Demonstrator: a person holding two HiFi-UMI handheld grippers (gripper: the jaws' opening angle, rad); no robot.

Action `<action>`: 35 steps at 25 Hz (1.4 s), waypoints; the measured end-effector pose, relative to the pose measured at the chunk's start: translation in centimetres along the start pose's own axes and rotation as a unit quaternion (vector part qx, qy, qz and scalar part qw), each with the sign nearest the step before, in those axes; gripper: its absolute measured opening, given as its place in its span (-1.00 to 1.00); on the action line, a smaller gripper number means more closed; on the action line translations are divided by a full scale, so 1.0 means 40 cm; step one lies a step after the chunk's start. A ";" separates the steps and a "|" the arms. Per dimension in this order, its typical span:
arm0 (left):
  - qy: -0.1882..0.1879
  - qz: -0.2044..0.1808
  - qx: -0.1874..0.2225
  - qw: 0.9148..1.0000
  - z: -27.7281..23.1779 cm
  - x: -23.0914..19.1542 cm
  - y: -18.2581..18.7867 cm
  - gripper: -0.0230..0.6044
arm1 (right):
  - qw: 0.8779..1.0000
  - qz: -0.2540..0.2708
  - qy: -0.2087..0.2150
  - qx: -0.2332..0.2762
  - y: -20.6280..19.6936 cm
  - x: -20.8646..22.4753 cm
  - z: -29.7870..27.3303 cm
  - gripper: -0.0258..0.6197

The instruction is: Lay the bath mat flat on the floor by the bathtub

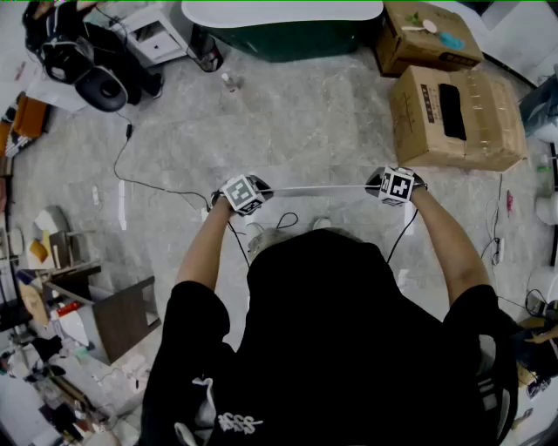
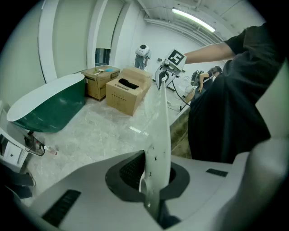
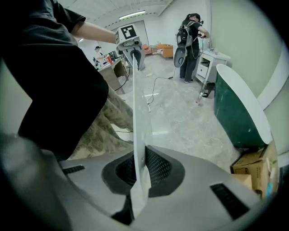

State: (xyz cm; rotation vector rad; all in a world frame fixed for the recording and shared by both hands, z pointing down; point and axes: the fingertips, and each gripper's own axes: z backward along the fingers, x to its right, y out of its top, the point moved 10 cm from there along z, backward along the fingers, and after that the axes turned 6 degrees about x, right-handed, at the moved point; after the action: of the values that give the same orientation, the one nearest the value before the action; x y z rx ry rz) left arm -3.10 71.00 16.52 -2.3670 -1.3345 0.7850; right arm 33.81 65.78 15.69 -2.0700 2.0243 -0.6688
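A white bath mat (image 1: pixel 318 187) hangs stretched between my two grippers and shows edge-on as a thin pale line in front of the person's chest. My left gripper (image 1: pixel 258 195) is shut on one end of the mat (image 2: pixel 158 135), pinched between the jaws (image 2: pixel 151 189). My right gripper (image 1: pixel 384 185) is shut on the other end (image 3: pixel 139 126), at the jaws (image 3: pixel 137 180). Both point steeply down, above the grey floor. The dark green bathtub with its white rim (image 1: pixel 279 12) stands at the far side, well ahead of the mat; it also shows as the bathtub (image 2: pixel 49 108) and the bathtub (image 3: pixel 239 113).
Two cardboard boxes (image 1: pixel 453 118) (image 1: pixel 427 35) stand right of the tub. A small bottle (image 1: pixel 229 83) and a black cable (image 1: pixel 148 179) lie on the floor. Black gear (image 1: pixel 87 61) and clutter with a grey stool (image 1: pixel 122 318) fill the left side. Another person (image 3: pixel 189 40) stands far off.
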 end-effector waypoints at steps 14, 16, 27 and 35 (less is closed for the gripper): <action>0.036 -0.043 -0.010 0.998 0.016 0.032 0.109 -0.84 | 0.999 0.001 -0.012 0.046 -0.063 -0.002 0.036 -0.83; 0.032 -0.036 -0.015 0.999 0.032 0.023 0.097 -0.84 | 0.998 0.016 -0.011 0.052 -0.049 0.009 0.029 -0.83; 0.014 -0.043 -0.012 0.999 0.001 -0.179 0.136 -0.84 | 1.000 0.007 -0.011 0.024 -0.016 0.173 0.039 -0.83; -0.011 -0.048 0.002 0.999 0.045 -0.420 0.202 -0.84 | 1.000 -0.008 -0.017 0.010 0.074 0.385 0.052 -0.83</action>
State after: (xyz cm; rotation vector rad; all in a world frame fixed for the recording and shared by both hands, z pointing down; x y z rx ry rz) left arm -5.63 52.45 16.09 -2.2787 -1.4431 0.7856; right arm 31.68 50.09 15.61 -2.0747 1.9776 -0.6486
